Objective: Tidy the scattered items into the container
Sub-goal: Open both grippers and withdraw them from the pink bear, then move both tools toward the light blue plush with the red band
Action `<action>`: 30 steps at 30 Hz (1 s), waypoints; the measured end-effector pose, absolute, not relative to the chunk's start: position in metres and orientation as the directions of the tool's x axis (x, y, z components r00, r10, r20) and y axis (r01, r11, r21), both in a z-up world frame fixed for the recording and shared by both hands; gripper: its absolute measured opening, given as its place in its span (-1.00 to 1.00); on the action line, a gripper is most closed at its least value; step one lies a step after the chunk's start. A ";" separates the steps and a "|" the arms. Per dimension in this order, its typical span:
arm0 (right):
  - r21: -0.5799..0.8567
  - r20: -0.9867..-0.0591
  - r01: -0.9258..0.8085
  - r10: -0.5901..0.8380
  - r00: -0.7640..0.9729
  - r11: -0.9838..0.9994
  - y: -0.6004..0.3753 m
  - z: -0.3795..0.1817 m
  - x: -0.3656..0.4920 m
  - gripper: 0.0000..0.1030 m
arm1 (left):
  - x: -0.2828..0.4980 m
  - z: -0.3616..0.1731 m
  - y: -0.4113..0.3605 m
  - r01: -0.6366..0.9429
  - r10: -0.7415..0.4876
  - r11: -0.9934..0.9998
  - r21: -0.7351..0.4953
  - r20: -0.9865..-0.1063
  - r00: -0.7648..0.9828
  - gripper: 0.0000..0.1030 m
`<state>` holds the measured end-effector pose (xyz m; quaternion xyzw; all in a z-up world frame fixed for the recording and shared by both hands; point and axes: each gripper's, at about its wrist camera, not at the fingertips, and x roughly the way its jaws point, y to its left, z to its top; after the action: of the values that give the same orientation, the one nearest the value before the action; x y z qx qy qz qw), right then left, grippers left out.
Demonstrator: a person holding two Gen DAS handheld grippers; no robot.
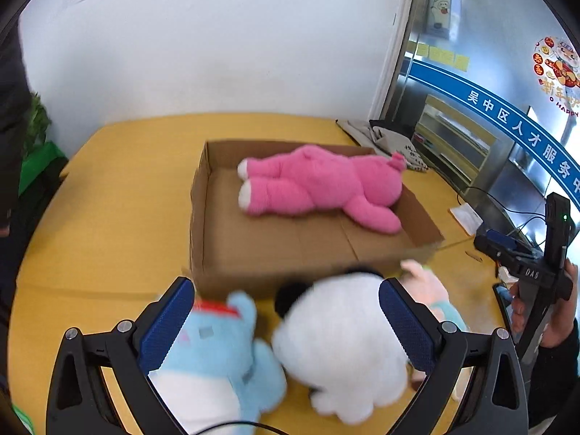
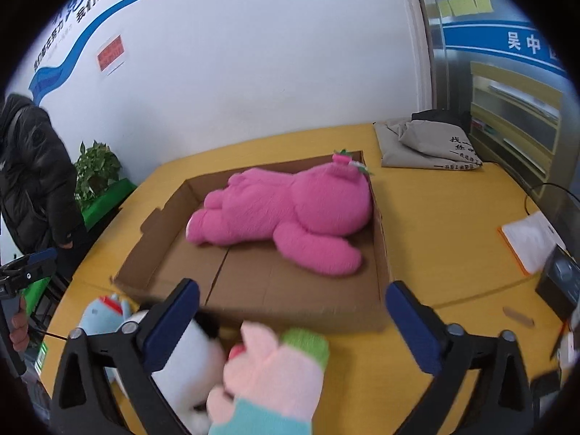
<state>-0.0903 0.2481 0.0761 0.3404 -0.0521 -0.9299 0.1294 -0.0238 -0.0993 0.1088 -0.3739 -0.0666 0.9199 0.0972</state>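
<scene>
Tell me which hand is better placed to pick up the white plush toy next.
Left, probably. The fluffy white plush toy lies between the left gripper's open jaws, centred. The right gripper frames the pale pink plush instead, with the white one at its edge.

Pink bear (image 1: 319,181) (white feet) in brown box (image 1: 253,250).

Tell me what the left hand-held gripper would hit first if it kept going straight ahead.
Probably the white plush toy, which lies between the open fingers of the left hand-held gripper on the yellow table. The blue plush sits close beside it; depth is unclear.
</scene>
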 end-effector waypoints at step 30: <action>0.075 -0.658 0.254 -0.240 -0.714 -0.964 0.191 0.032 0.007 1.00 | 0.034 0.048 -0.019 -0.129 0.277 -0.957 -0.260 -0.690 -0.668 0.99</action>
<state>0.0067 0.1911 0.0315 0.3538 0.0103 -0.9257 0.1333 0.0344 -0.0188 0.0481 -0.3917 -0.0947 0.9083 0.1118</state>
